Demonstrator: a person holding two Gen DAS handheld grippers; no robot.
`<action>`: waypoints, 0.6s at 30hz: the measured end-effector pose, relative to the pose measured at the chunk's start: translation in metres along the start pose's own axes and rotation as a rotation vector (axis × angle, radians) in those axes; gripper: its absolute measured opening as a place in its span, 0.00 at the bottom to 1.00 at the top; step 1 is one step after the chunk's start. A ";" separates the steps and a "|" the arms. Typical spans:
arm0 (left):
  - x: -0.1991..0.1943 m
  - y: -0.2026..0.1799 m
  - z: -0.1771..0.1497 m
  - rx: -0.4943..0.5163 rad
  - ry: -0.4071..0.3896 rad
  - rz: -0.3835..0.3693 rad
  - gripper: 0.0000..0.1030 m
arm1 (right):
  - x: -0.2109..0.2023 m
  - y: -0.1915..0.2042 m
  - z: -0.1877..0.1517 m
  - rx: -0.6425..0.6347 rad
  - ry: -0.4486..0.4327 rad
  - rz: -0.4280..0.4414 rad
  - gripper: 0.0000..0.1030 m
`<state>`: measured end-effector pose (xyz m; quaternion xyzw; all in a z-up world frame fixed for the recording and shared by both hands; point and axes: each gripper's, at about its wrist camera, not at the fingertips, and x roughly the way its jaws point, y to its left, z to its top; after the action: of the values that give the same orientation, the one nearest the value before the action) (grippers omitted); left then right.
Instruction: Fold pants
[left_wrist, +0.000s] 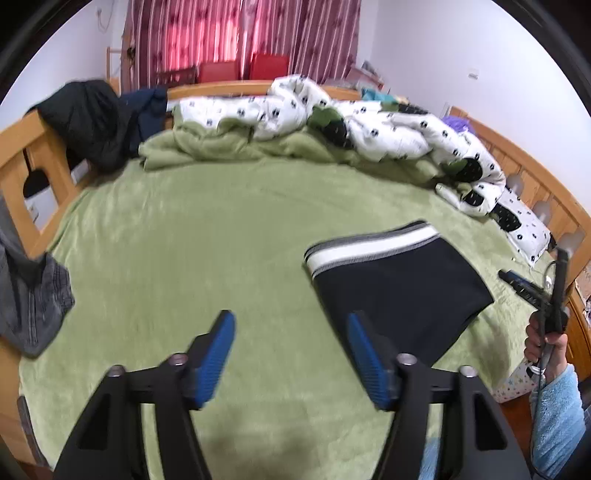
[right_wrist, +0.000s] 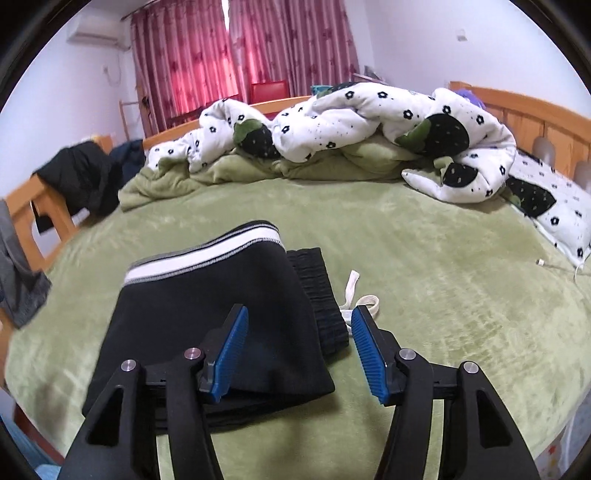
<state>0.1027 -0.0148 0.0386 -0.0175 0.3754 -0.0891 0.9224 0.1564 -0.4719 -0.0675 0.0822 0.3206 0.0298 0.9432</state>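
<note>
The black pants (left_wrist: 399, 291) lie folded into a compact rectangle on the green blanket (left_wrist: 207, 229), with a white and grey striped band along the far edge. In the right wrist view the pants (right_wrist: 221, 314) show a ribbed waistband and a white drawstring (right_wrist: 354, 295) sticking out on the right. My left gripper (left_wrist: 290, 325) is open and empty, above bare blanket just left of the pants. My right gripper (right_wrist: 297, 321) is open and empty, above the pants' near right corner. The other hand-held gripper (left_wrist: 554, 295) shows at the far right of the left wrist view.
A rumpled white floral quilt (right_wrist: 369, 122) and green bedding lie along the far side. The wooden bed frame (left_wrist: 33, 155) carries a black jacket (left_wrist: 92, 118). Grey clothing (left_wrist: 29, 295) hangs over the left edge. A pillow (right_wrist: 554, 199) and a white cable (right_wrist: 554, 266) lie at right.
</note>
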 end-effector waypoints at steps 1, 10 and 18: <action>0.002 -0.001 0.002 0.002 -0.008 -0.017 0.67 | 0.004 -0.001 0.003 0.008 0.017 0.002 0.56; 0.136 -0.014 -0.011 -0.116 0.139 -0.223 0.67 | 0.069 0.007 0.009 0.027 0.138 0.005 0.63; 0.248 -0.027 -0.046 -0.188 0.325 -0.375 0.67 | 0.132 0.000 0.016 -0.010 0.217 -0.016 0.66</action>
<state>0.2409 -0.0837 -0.1629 -0.1577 0.5152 -0.2251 0.8118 0.2709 -0.4602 -0.1338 0.0712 0.4213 0.0325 0.9035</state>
